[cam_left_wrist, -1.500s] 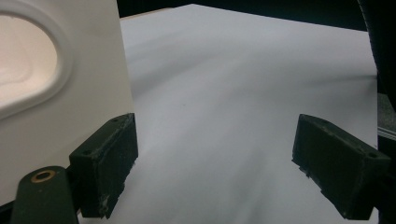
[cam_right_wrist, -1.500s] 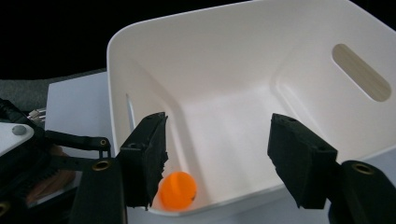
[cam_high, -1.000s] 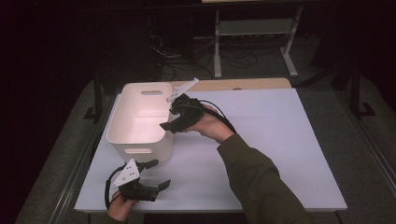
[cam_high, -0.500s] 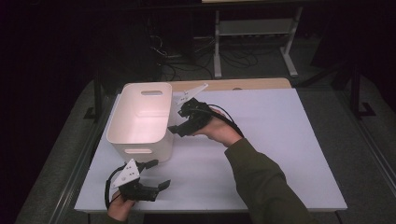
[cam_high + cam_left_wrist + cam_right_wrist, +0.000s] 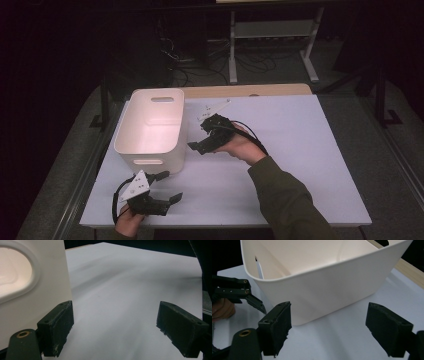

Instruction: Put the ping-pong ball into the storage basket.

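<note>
Jaws apart on both: right gripper (just opening, nothing between) beside white bin; left gripper near its front.

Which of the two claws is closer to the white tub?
Hard to call, probably the right. The right claw sits just off the white tub's right side; the left claw waits just in front of its near end wall. Neither touches it.

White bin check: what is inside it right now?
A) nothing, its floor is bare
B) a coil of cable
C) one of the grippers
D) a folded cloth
A: the high view looks straight into the white bin and shows only its bare pale floor, while the right gripper sits outside its right wall and the left gripper sits on the table in front of it.
</note>
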Available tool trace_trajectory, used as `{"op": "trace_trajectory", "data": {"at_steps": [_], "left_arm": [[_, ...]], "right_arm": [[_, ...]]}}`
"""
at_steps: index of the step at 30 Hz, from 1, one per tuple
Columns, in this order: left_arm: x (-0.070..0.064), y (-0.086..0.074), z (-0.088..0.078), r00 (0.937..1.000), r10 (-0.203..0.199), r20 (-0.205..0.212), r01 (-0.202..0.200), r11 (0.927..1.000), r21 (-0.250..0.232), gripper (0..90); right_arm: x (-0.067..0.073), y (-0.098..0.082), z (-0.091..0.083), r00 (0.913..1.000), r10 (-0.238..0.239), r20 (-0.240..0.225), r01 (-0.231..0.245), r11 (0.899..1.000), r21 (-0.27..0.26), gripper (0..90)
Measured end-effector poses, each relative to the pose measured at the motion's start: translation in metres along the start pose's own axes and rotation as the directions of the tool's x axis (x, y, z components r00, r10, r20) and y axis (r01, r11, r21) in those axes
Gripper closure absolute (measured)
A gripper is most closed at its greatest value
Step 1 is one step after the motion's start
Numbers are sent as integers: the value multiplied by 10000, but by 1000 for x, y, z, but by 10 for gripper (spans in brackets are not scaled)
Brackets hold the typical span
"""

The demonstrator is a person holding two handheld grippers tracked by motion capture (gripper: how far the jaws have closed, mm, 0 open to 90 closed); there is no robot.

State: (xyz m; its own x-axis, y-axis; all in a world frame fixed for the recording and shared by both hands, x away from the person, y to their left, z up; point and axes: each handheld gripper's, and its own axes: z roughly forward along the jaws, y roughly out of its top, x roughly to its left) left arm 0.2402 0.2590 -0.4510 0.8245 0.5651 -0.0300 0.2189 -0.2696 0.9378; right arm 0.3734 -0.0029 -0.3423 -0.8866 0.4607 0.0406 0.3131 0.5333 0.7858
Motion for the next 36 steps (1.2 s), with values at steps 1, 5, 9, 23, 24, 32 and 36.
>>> {"op": "trace_trajectory", "data": {"at_steps": [1, 5, 9, 23, 24, 32, 36], "left_arm": [[0, 0, 0, 10000, -1, -2, 1, 10000, 4, 141], [0, 0, 0, 10000, 12, -7, -11, 10000, 21, 140], [0, 0, 0, 10000, -3, -9, 3, 10000, 11, 141], [0, 0, 0, 10000, 25, -19, -25, 10000, -8, 141], [0, 0, 0, 10000, 21, -21, -21, 10000, -9, 141], [0, 0, 0, 10000, -1, -33, 1, 10000, -22, 141], [0, 0, 0, 10000, -2, -31, 2, 10000, -10, 141]], "right_arm": [[0, -3, 0, 10000, 57, 22, -56, 10000, -19, 187], [-1, -11, -1, 9999, 107, 93, -107, 9999, -45, 173], [-1, -19, -1, 9998, 123, 139, -121, 9999, -119, 155], [0, -53, -2, 9972, 508, 555, -498, 9986, -195, 126], [0, -56, -3, 9967, 562, 581, -551, 9983, -199, 122], [-3, -73, -9, 9935, 864, 743, -844, 9960, -286, 104], [-4, -82, -12, 9914, 969, 876, -942, 9949, -346, 92]]}}
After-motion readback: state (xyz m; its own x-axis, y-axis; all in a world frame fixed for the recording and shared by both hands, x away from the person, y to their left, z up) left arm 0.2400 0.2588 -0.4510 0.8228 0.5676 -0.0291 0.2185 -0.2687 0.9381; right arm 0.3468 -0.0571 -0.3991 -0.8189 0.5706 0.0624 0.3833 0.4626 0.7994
